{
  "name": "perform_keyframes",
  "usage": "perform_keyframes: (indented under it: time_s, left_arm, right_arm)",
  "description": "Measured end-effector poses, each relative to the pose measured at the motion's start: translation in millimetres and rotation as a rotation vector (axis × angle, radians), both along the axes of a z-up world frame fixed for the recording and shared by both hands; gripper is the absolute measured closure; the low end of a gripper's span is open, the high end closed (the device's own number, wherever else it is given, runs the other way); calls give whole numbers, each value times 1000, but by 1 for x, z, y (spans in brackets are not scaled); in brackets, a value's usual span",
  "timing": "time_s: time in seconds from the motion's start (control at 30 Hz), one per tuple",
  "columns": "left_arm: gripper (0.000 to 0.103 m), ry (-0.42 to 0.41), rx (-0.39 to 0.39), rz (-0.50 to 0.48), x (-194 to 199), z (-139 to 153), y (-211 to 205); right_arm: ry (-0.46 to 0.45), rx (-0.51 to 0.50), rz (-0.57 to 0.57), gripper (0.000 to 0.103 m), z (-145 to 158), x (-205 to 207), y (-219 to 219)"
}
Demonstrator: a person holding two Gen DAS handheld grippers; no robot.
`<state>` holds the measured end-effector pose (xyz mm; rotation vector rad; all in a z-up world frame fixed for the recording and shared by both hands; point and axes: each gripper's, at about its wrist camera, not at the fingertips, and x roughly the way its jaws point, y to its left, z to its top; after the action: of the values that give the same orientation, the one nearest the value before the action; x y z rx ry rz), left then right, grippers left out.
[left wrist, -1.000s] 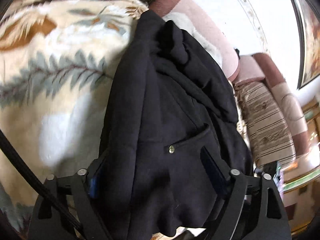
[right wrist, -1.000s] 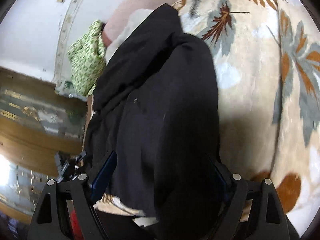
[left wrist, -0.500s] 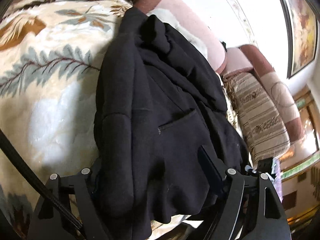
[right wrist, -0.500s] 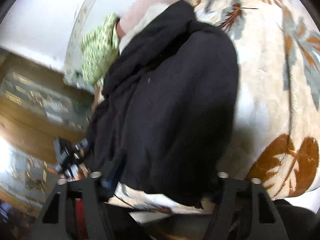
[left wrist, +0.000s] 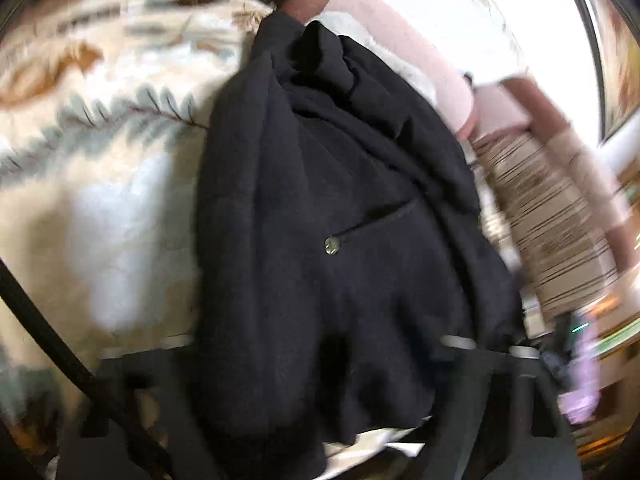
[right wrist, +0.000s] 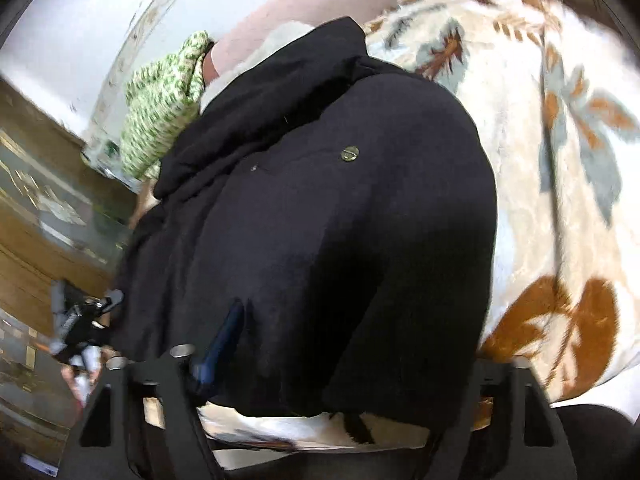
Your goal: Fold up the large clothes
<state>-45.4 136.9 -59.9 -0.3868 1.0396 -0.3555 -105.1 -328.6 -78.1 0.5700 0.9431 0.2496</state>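
A black coat (left wrist: 340, 220) with a brass snap button (left wrist: 331, 245) lies bunched lengthwise on a leaf-patterned blanket (left wrist: 112, 168). It fills the space between the jaws of my left gripper (left wrist: 320, 364), which stand wide apart; the fingertips are hidden by cloth and blur. In the right wrist view the same coat (right wrist: 320, 220) lies between the wide-apart jaws of my right gripper (right wrist: 340, 364); a blue pad (right wrist: 224, 340) shows at the left finger. The frames do not show either gripper pinching cloth.
A green-and-white checked cloth (right wrist: 164, 104) lies at the far end by a pink sofa back (left wrist: 400, 32). Striped cushions (left wrist: 552, 232) stand to the right. The other gripper (right wrist: 80, 320) shows at the left edge. Wooden furniture (right wrist: 32, 208) is beyond.
Both views shifted with motion blur. The coat's snap button shows again in the left view and now appears in the right view. The coat stays on the blanket.
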Motion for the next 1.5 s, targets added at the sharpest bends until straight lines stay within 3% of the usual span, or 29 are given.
perform_keyframes:
  time_s: [0.03, 0.13, 0.27, 0.4, 0.57, 0.73, 0.9, 1.1, 1.27, 1.5]
  left_arm:
    - [75, -9, 74, 17, -5, 3, -4]
    - [86, -11, 69, 46, -11, 13, 3]
    - [89, -19, -40, 93, -1, 37, 20]
    - [89, -87, -25, 131, 20, 77, 11]
    - [89, -139, 14, 197, 77, 133, -1]
    - [89, -85, 31, 278, 163, 153, -7]
    - [88, -20, 80, 354, 245, 135, -11]
    - [85, 61, 158, 370, 315, 87, -27]
    - [82, 112, 187, 404, 358, 48, -31]
    - [81, 93, 232, 459, 383, 8, -35]
  right_arm:
    - [-9, -20, -1, 67, 4, 0, 0]
    - [-39, 14, -8, 76, 18, 0, -7]
    - [-115, 42, 1, 79, 53, 10, -8]
    - [-189, 18, 10, 82, 92, 33, -2]
    - [-256, -35, -20, 83, 139, 81, 5]
    - [-253, -58, -85, 84, 164, 148, 0]
    - [-183, -85, -162, 84, 157, 224, -13]
    - [-61, -99, -183, 83, 114, 305, -15]
    - [0, -178, -189, 83, 77, 354, -10]
    - [59, -136, -233, 68, 34, 394, -20]
